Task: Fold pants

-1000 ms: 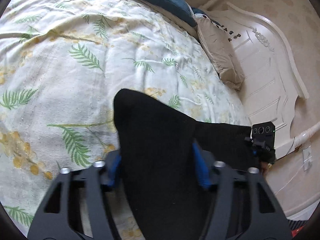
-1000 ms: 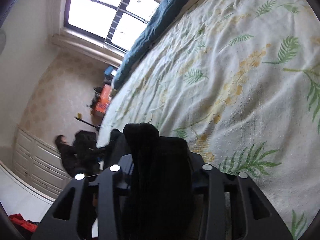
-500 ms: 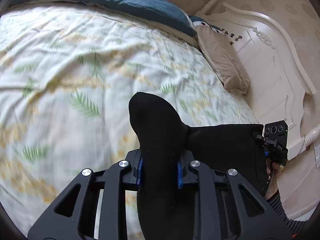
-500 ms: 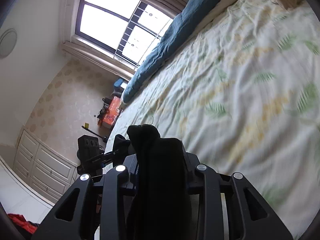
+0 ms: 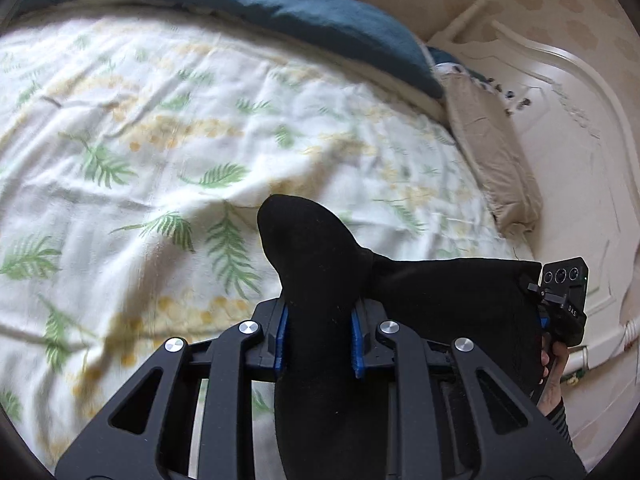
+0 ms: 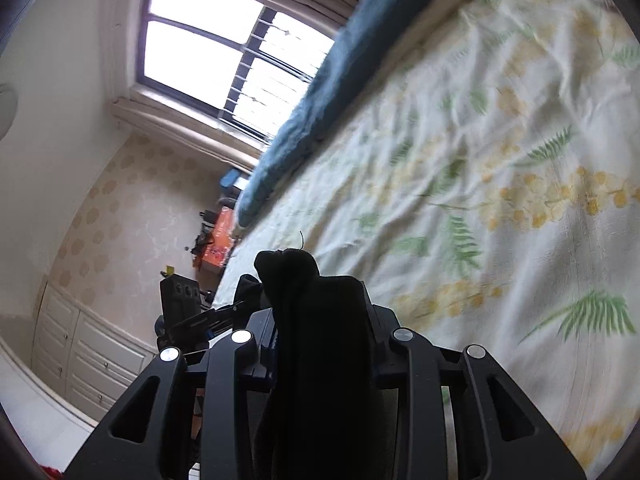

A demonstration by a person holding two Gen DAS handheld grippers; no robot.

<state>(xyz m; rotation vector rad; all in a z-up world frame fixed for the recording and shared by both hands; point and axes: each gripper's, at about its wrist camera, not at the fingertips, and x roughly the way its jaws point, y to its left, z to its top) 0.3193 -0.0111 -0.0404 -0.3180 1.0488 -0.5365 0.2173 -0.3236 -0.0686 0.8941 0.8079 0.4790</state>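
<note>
The black pants (image 5: pixel 316 280) hang lifted above the fern-print bedspread (image 5: pixel 160 152). My left gripper (image 5: pixel 318 332) is shut on one bunched end of the pants, fabric poking up past its blue pads (image 5: pixel 281 336). The pants stretch taut rightward to my right gripper (image 5: pixel 560 304). In the right wrist view my right gripper (image 6: pixel 320 320) is shut on the other end of the pants (image 6: pixel 316 340), which hides its fingertips. The left gripper (image 6: pixel 180 308) shows at the left beyond it.
A teal blanket (image 5: pixel 248 4) lies along the far side of the bed. A beige pillow (image 5: pixel 488 152) leans by the white headboard (image 5: pixel 568 120). A window (image 6: pixel 224 48), white drawers (image 6: pixel 92 356) and an orange item (image 6: pixel 218 248) are on the room's far side.
Both grippers have risen and tilted up with the pants; the left jaws closed tighter on the fabric since one second ago. The pants stay stretched between them.
</note>
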